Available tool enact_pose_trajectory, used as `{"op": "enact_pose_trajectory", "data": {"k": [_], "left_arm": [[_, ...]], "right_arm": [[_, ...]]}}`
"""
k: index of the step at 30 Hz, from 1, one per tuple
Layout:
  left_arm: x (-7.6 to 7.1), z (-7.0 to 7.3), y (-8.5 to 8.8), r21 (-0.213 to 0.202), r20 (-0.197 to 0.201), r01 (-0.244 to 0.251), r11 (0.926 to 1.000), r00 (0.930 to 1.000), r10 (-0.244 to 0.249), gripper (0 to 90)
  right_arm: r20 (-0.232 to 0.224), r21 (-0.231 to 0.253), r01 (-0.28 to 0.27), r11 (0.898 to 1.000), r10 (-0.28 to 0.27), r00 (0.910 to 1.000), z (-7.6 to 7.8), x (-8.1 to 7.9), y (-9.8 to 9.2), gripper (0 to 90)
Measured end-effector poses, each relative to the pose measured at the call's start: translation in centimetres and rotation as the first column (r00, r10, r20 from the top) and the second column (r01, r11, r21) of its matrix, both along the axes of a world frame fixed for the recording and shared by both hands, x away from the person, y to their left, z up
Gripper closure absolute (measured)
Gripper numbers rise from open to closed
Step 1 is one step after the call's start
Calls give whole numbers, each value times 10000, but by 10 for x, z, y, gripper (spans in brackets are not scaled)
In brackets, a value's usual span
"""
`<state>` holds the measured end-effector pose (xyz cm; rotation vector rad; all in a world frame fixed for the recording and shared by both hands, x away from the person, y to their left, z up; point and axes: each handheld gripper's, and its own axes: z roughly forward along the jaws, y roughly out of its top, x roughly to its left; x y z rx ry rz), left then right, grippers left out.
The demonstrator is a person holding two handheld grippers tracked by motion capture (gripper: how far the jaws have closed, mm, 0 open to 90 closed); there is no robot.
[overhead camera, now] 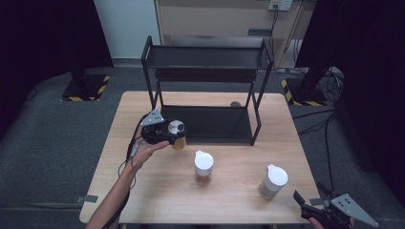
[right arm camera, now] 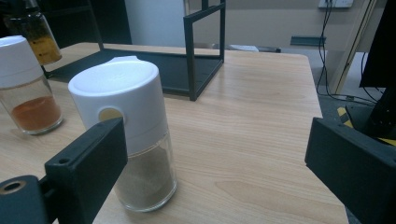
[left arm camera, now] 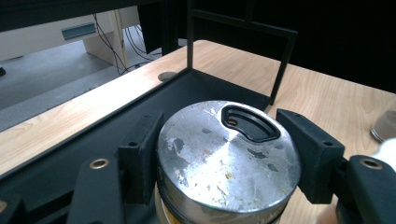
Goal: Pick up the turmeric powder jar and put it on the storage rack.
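Observation:
My left gripper [overhead camera: 175, 135] is shut on a glass spice jar with a scratched silver lid [left arm camera: 227, 163]. It holds the jar in the air at the front left edge of the black rack's lower shelf [left arm camera: 70, 154]. The jar's yellow contents [overhead camera: 179, 143] show under the lid. Two white-capped jars stand on the wooden table: one with orange-brown spice [overhead camera: 204, 167] in the middle, one with grey-brown powder [overhead camera: 273, 181] toward the right. My right gripper [overhead camera: 309, 194] sits at the table's front right corner, open, its jaws spread wide [right arm camera: 217, 163], with the grey-brown jar [right arm camera: 126, 140] just ahead of its left jaw.
A black two-tier metal rack [overhead camera: 205, 57] stands at the back of the table [overhead camera: 229, 200]; its corner post [right arm camera: 190, 56] rises ahead of the right gripper. A round metal grommet [overhead camera: 235, 103] lies behind the shelf. Cables and dark stands surround the table on the floor.

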<state>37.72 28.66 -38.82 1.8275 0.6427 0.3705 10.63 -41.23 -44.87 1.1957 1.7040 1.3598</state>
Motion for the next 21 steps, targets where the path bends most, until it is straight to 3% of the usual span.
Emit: {"op": "enact_pose_trajectory", "data": {"k": [9,15,21], "left_arm": [[14,5,-7,30,156,-603,9982,9981,602,344],[21,3,-14,-73,254,-1191,9929,9925,1192,344],[27,1,-27,104,340,-1643,9864,9859,1638,344]], "right_arm": [[0,8,-14,10000,14,10000,0,0,0,60],[6,9,-16,10000,16,10000,0,0,0,60],[11,21,-31,10000,31,10000,0,0,-1,60]]}}
